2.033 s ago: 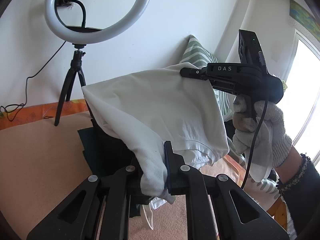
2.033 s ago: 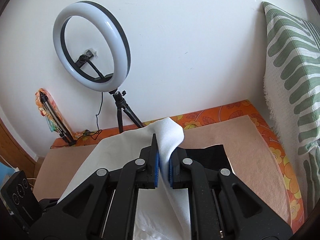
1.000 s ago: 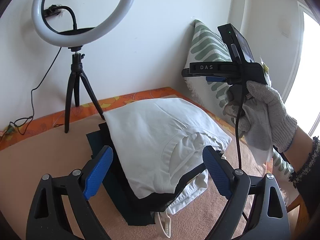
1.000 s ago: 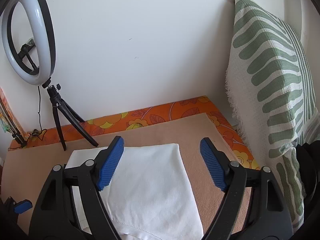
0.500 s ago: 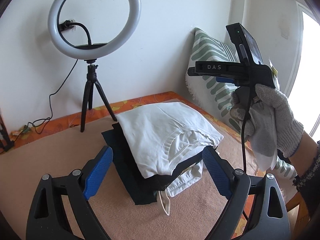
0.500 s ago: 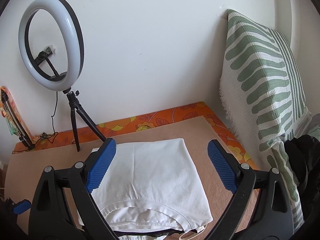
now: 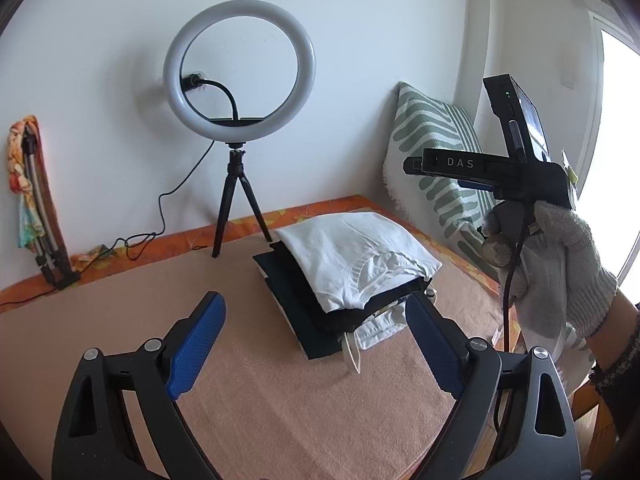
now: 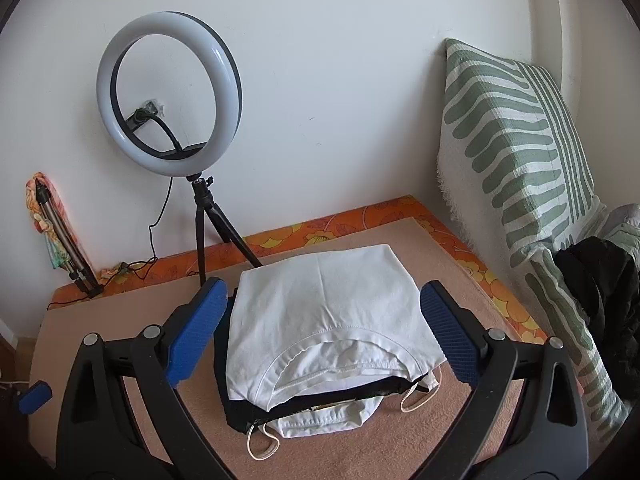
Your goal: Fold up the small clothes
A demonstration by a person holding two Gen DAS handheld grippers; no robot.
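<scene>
A folded white garment (image 7: 352, 256) (image 8: 324, 320) lies on top of a small stack with black clothes (image 7: 304, 316) (image 8: 236, 404) and another white piece (image 8: 328, 420) under it, on the tan mat (image 7: 280, 400). My left gripper (image 7: 316, 340) is open and empty, held back from the stack. My right gripper (image 8: 320, 332) is open and empty, above the stack's near side. In the left wrist view the right gripper body (image 7: 500, 168) is held up at the right by a gloved hand (image 7: 552, 264).
A ring light on a tripod (image 7: 239, 72) (image 8: 168, 96) stands at the wall behind the stack. A green striped pillow (image 8: 520, 152) (image 7: 436, 160) leans at the right, with dark clothing (image 8: 600, 300) beside it. A folded tripod (image 7: 36, 216) leans at the left wall.
Both grippers held the white garment in the air two seconds ago. They laid it on the stack, opened, and have since drawn back from it.
</scene>
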